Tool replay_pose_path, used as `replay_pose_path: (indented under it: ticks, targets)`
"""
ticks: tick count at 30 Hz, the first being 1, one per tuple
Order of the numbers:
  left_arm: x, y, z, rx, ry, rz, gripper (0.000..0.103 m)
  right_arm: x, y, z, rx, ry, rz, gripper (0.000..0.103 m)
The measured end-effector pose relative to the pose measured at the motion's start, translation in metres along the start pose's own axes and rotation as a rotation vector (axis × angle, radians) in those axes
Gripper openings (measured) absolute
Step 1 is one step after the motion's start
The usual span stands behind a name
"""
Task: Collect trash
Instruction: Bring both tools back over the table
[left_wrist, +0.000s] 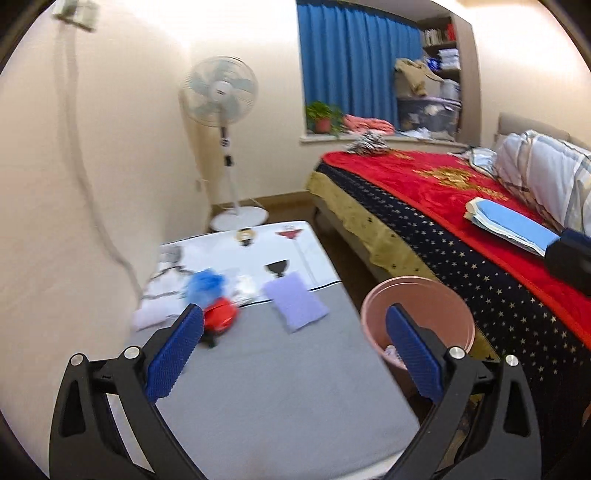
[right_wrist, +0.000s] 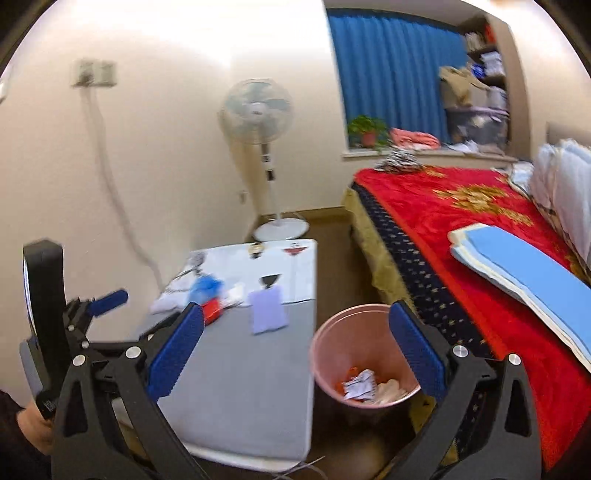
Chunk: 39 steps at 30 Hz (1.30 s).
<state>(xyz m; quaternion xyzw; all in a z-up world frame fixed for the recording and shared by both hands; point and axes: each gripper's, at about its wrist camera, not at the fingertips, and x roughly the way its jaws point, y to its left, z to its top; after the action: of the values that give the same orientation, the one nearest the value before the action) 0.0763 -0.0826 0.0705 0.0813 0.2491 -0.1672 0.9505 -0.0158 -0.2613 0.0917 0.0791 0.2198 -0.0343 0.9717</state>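
Both hand-held grippers stand wide open with nothing between the pads: left hand-held gripper (left_wrist: 295, 354), right hand-held gripper (right_wrist: 295, 350). In the right wrist view the left unit shows at the left edge, one blue pad out over the near-left bench edge. Nearest task item: the pink bin (right_wrist: 364, 354) on the floor, between the bench (right_wrist: 240, 387) and the bed (right_wrist: 480, 295), just beside the bench's right edge. It already holds trash (right_wrist: 360, 384): a white crumpled wrapper, something orange, pale scraps. The near grey part of the bench is bare. Farther along, towards the wall, lie the remaining pieces: a red item (left_wrist: 221, 314), a blue crumpled wad (left_wrist: 205, 282) just behind it, and white scraps (left_wrist: 245, 286) beside those; a lilac cloth (left_wrist: 295, 299) lies apart to the right, and whether it counts as trash I cannot tell. Judgement: step in hand is the reach back to the cluster for another pick. To do it well: take the red item first with the left hand-held gripper, since it is nearest that side; come in low with pads straddling it, close fully before lifting. The blue wad looks soft and light, so pinch its middle, not a loose edge. Keep the right one clear of the bin rim. Both views are motion-blurred, so item identities stay uncertain.
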Motion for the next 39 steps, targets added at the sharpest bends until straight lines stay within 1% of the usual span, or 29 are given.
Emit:
replay_pose_path:
  ticks: [2,3,7,11,15,21,24,27,32,35,39]
  targets:
    - [-0.026,0.014,-0.012,-0.035,-0.014,0.021,0.096,-0.012,0.020,-0.011,-0.056,-0.004,0.012,0.098]
    - [-0.032,0.018,-0.015,-0.047,-0.012,0.023,0.096,-0.018,0.029,-0.016,-0.084,-0.005,0.011,0.098]
    - [-0.057,0.036,-0.037,-0.119,0.024,0.003,0.096,-0.032,0.056,-0.032,-0.146,0.006,0.036,0.098]
    - [-0.074,0.045,-0.051,-0.118,0.004,0.045,0.096,-0.043,0.072,-0.039,-0.166,0.007,0.058,0.098]
    - [-0.087,0.050,-0.057,-0.136,-0.010,0.043,0.096,-0.051,0.085,-0.043,-0.188,0.001,0.067,0.098]
    - [-0.096,0.054,-0.062,-0.144,-0.017,0.048,0.096,-0.057,0.096,-0.045,-0.201,-0.002,0.072,0.098]
    - [-0.098,0.059,-0.062,-0.152,-0.025,0.060,0.096,-0.055,0.097,-0.045,-0.209,0.004,0.073,0.098]
    - [-0.098,0.068,-0.063,-0.170,-0.027,0.078,0.096,-0.057,0.097,-0.046,-0.218,-0.012,0.064,0.098]
    - [-0.090,0.086,-0.065,-0.212,-0.015,0.119,0.096,-0.039,0.092,-0.048,-0.193,0.017,0.056,0.098]
    - [-0.082,0.097,-0.064,-0.220,-0.012,0.145,0.096,-0.029,0.091,-0.048,-0.194,0.016,0.049,0.098]
    - [-0.065,0.112,-0.059,-0.231,-0.015,0.179,0.096,-0.004,0.090,-0.043,-0.190,0.016,0.041,0.098]
